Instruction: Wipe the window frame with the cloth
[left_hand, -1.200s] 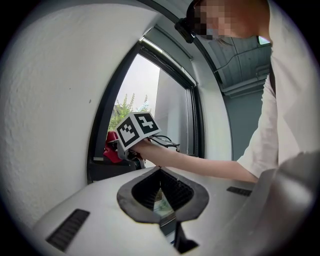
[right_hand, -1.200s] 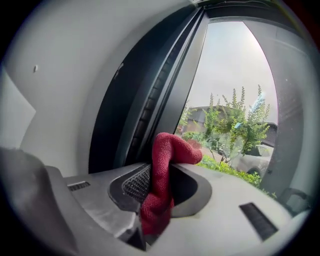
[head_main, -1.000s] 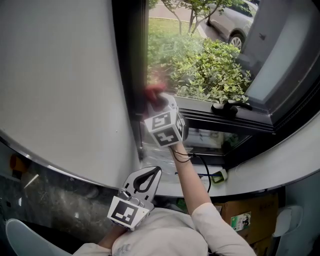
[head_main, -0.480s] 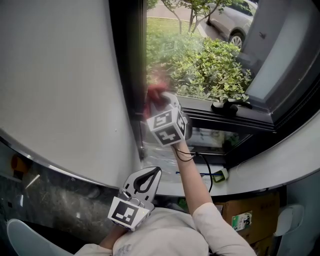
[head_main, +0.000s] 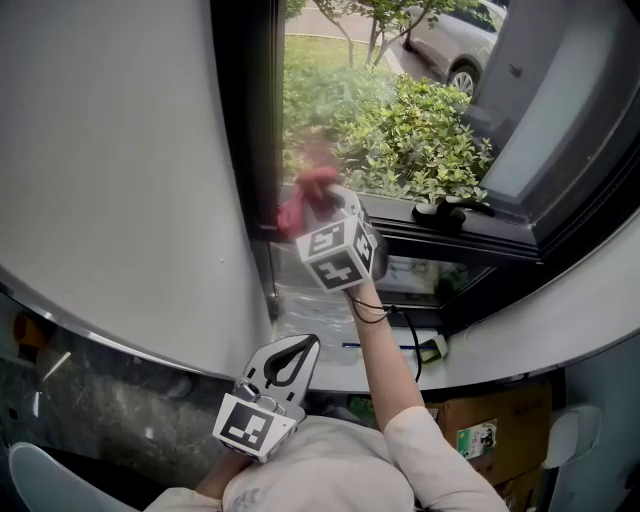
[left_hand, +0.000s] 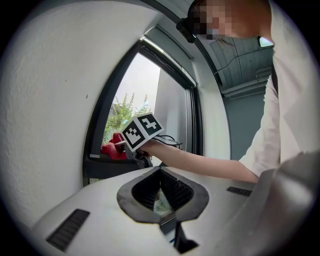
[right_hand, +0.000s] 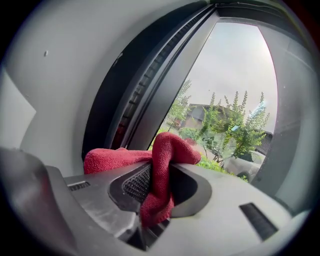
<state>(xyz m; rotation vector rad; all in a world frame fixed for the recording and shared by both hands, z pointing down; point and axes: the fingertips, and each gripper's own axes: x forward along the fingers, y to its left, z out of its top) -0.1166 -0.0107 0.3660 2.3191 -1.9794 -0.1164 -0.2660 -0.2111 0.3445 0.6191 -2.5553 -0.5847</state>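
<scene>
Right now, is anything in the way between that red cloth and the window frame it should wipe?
Nothing visible. The right claw is shut on the red cloth, held up beside the dark window frame. No object shows between them, though contact is unclear.

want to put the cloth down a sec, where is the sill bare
The white sill is bare right of the small green-edged object. Crowded around the cable and forearm; the black handle occupies the lower frame.
</scene>
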